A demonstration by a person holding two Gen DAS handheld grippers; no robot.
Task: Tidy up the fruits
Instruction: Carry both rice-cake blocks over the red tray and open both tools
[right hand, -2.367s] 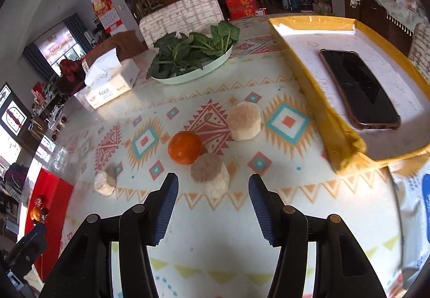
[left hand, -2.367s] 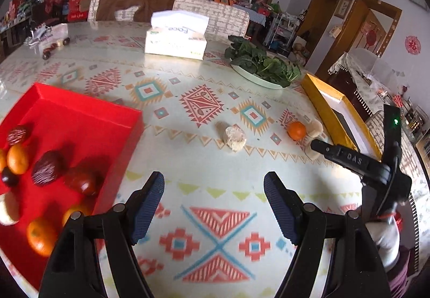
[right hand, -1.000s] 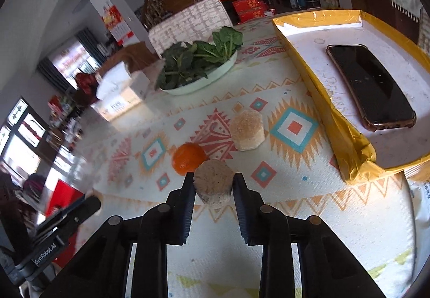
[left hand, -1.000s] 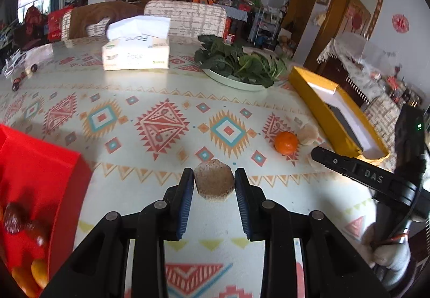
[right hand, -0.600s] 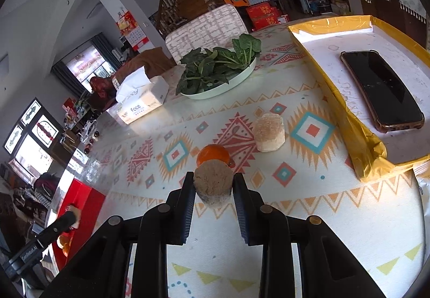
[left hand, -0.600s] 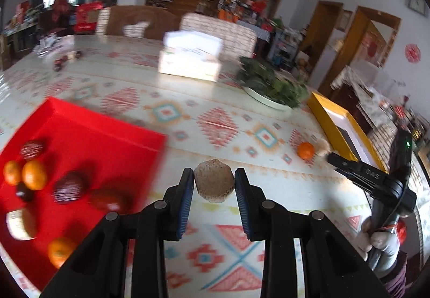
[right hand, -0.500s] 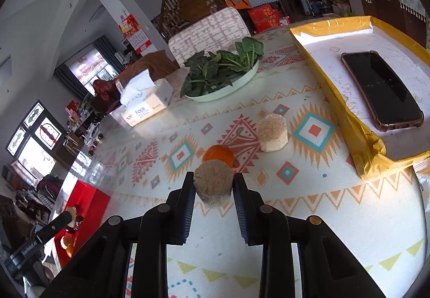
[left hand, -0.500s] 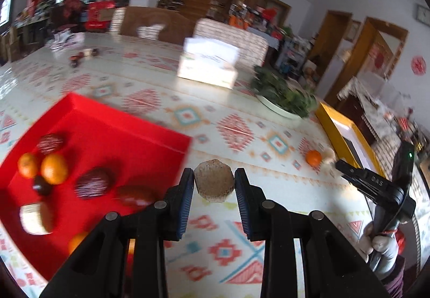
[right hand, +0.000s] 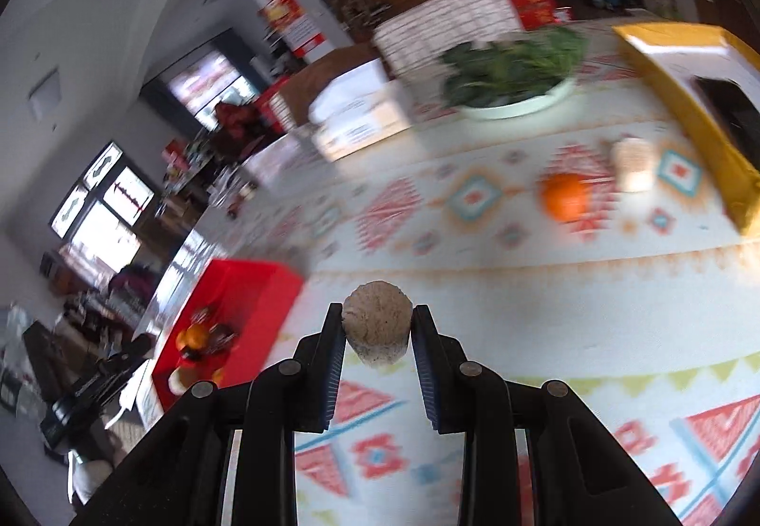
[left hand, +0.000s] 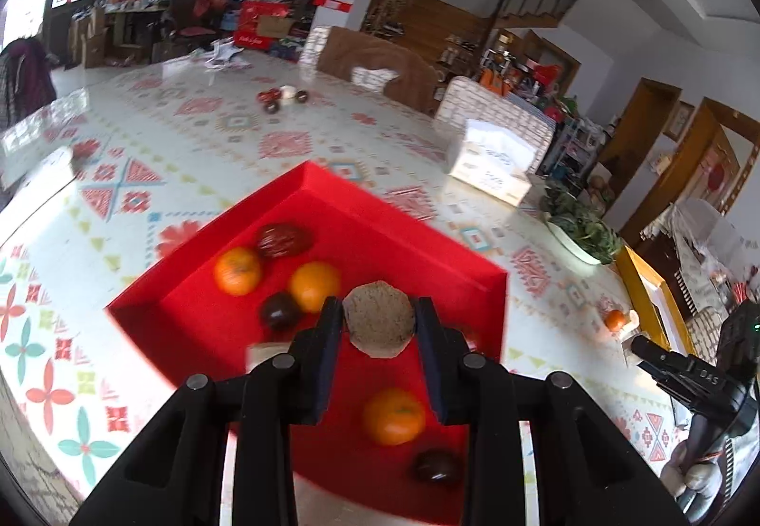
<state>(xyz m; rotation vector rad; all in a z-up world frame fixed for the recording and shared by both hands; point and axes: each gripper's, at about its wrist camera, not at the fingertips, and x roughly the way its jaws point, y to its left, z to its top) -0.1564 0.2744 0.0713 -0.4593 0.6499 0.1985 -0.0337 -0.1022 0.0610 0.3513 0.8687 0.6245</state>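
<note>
Left gripper [left hand: 379, 326]: I have its fingers pinched on a brown round fruit [left hand: 379, 325], held above the red tray [left hand: 403, 248].
Right gripper [right hand: 377, 326]: my fingers here are clamped on a speckled tan fruit [right hand: 377, 323], up over the patterned tablecloth [right hand: 475, 288]; it also shows at the right edge of the left wrist view [left hand: 639, 343].
Red tray, left view: three oranges inside, two near the far corner [left hand: 237, 270] [left hand: 314, 286] and one nearer me [left hand: 393, 416].
Dark fruits in tray: one oval reddish-brown [left hand: 283, 239] at the back beside an orange, one small dark [left hand: 280, 311] next to the fingers, one dark [left hand: 436, 465] at the near side.
Pale piece [left hand: 266, 352]: in the tray, partly behind my left finger; can't tell what it is.
Red tray, right view [right hand: 251, 303]: lower left, blurred, some orange and dark fruit in it.
Loose on table: one orange [right hand: 565, 196] and a pale round fruit [right hand: 631, 164] just beside it, near the yellow box [right hand: 684, 98].
Yellow box: dark flat object inside, cut by the frame edge.
Other: white bowl of greens [right hand: 513, 70], tissue box [right hand: 361, 117], both blurred; toy car [left hand: 280, 98] far across the table.
</note>
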